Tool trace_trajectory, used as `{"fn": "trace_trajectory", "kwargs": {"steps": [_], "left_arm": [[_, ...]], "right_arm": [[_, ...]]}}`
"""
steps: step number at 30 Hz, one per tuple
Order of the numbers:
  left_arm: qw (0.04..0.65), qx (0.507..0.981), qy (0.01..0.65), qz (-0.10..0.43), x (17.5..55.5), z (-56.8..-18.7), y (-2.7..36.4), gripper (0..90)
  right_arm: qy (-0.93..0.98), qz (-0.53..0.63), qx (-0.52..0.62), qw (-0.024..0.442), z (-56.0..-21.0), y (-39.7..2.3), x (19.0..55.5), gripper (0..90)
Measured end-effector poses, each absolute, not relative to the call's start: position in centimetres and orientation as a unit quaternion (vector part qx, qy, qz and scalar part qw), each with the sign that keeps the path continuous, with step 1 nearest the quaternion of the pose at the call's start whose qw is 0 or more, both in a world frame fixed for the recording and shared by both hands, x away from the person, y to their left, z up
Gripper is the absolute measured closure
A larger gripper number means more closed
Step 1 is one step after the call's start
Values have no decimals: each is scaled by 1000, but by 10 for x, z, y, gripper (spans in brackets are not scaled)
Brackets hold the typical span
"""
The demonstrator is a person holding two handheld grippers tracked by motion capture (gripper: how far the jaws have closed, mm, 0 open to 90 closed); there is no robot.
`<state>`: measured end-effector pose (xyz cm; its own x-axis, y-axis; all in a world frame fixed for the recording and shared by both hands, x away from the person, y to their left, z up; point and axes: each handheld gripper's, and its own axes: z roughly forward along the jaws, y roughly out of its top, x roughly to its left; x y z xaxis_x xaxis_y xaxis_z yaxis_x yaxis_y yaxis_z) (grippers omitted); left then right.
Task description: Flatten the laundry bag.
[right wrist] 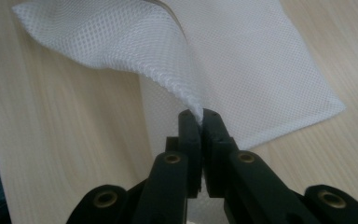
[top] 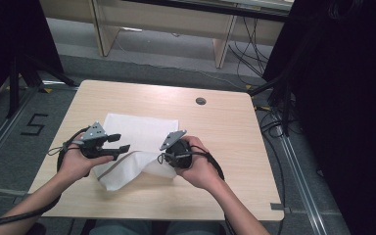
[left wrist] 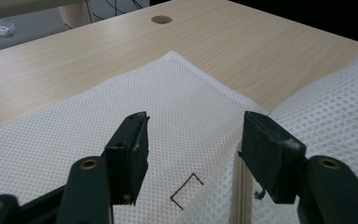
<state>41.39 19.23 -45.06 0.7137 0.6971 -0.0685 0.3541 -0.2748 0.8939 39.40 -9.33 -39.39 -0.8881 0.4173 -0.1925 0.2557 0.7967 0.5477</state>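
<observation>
Your right gripper (right wrist: 201,116), at the lower centre of the right gripper view, has its 2 jaws pinched on an edge of the white mesh bag (top: 137,142), lifting a fold of it off the light wooden table (top: 225,142). In the high view the bag lies at the centre of the table, between your hands. Your left gripper (left wrist: 193,135) hovers over the mesh with its jaws spread apart, a zipper (left wrist: 244,186) running at lower right.

White mesh cloth (top: 137,142) on wooden table (top: 225,147), left gripper (top: 120,144) over its left side, right gripper (top: 164,159) at its lifted near edge
</observation>
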Motion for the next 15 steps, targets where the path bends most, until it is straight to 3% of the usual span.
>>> {"fn": "trace_trajectory", "kwargs": {"steps": [15], "left_arm": [[497,786,326,169,414,-452,183,409]], "right_arm": [[944,258,158,130,-404,-86,373,887]]}}
